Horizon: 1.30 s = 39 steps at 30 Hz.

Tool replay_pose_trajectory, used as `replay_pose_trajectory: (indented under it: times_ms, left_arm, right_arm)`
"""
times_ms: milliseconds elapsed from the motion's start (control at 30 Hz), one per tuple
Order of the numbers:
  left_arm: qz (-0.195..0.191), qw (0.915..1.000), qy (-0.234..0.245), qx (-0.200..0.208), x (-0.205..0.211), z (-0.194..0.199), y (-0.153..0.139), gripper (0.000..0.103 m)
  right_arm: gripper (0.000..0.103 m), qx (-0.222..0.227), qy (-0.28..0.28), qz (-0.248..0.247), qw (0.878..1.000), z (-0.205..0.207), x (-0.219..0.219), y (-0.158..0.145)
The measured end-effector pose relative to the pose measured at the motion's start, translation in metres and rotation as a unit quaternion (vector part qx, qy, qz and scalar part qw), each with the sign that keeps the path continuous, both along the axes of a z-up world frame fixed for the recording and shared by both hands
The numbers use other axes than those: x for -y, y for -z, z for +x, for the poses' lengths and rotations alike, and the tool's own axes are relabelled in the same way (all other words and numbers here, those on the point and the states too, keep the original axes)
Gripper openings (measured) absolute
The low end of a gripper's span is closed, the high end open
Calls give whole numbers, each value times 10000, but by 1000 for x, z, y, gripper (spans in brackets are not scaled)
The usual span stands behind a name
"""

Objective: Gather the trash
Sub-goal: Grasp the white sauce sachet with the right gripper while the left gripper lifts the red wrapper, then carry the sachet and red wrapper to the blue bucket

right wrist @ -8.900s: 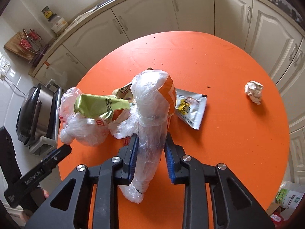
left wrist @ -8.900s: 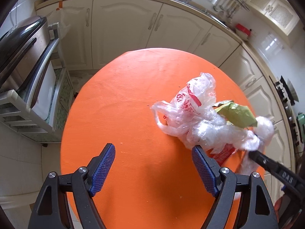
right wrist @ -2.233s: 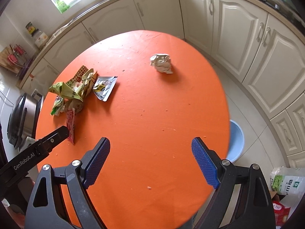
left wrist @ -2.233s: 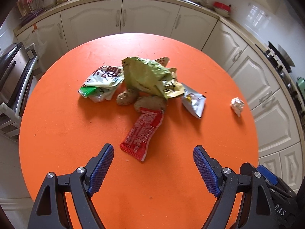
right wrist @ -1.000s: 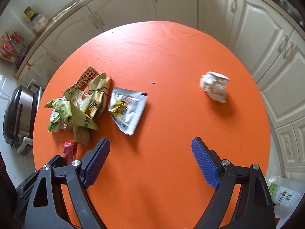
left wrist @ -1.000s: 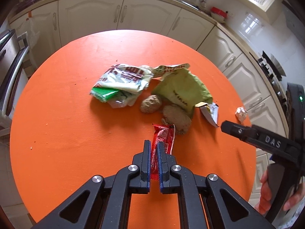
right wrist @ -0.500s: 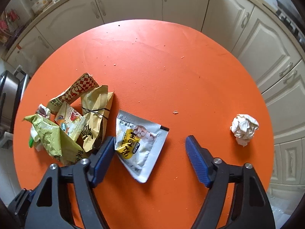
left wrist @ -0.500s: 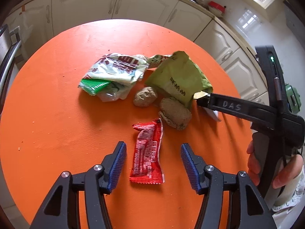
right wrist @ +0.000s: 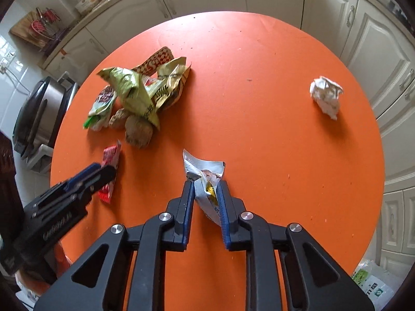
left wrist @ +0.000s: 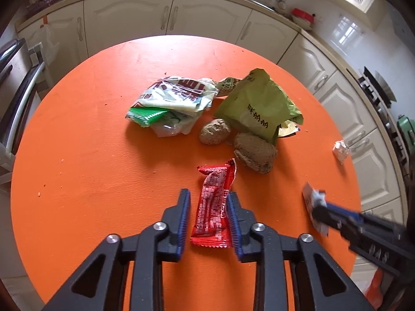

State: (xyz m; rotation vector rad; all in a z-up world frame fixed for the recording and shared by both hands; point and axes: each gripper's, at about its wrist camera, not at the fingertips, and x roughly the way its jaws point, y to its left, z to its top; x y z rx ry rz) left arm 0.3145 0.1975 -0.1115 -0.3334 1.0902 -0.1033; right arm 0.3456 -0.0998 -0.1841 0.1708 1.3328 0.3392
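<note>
On the round orange table a red snack wrapper lies flat between the fingers of my left gripper. Its jaws are closing: the right pad touches the wrapper's edge and the left pad stands a little off it. My right gripper is shut on a crumpled silver sachet, which sticks out past the fingertips. Farther back sits a pile: a green bag, a white, green and red packet and two brown lumps. A crumpled paper ball lies alone at the right.
Cream kitchen cabinets curve around behind the table. A metal appliance stands off the table's left side. A plastic bag lies on the floor at the lower right. Crumbs dot the tabletop.
The left jaws, shut on the red wrapper a second ago, opened wide and have narrowed around it again. The right gripper has shut on the silver sachet and drawn it away from the pile.
</note>
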Motion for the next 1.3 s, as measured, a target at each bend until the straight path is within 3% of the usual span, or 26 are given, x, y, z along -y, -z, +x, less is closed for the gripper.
replay_pose_trajectory:
  times_ms: [100, 267, 333, 433, 500, 567, 600, 633, 733, 1000, 1200, 1300]
  left_arm:
    - [-62, 10000, 72, -6, -4, -4, 1, 12]
    - [-37, 9996, 269, -41, 5, -16, 0, 9]
    - [9, 9994, 347, -32, 9, -21, -2, 9]
    - [8, 9989, 462, -27, 12, -28, -4, 9]
    - [7, 9987, 504, -27, 16, -30, -5, 8]
    - [21, 9987, 511, -15, 17, -32, -8, 8]
    - [31, 9987, 517, -2, 17, -32, -9, 8]
    - [44, 9986, 524, 8, 18, -32, -10, 7]
    - [65, 9982, 592, 72, 23, -33, -17, 7]
    - [160, 9954, 897, 308, 53, -34, -44, 7]
    - [259, 9891, 1352, 523, 102, -37, -67, 7]
    - [338, 9829, 1692, 645, 137, -42, -76, 2]
  right_arm:
    - [24, 14, 65, 145, 9999, -23, 5, -2]
    - [48, 313, 401, -210, 9985, -42, 9, -1]
    - [51, 342, 491, 57, 9982, -46, 9, 2]
    - [53, 529, 524, -70, 9972, -48, 1, 2]
    - [51, 686, 463, -316, 9961, -51, -4, 3]
    - [40, 795, 328, -719, 9937, -59, -7, 2]
    - [37, 814, 302, -723, 9936, -62, -8, 1]
    - [27, 811, 319, -612, 9943, -63, -5, -1]
    - [21, 783, 452, -282, 9955, -64, 5, -7]
    - [20, 1079, 1129, 68, 9877, -82, 55, -33]
    - [20, 1325, 1682, 250, 9765, -104, 107, -54]
    - [20, 1395, 1961, 339, 9700, -116, 135, -58]
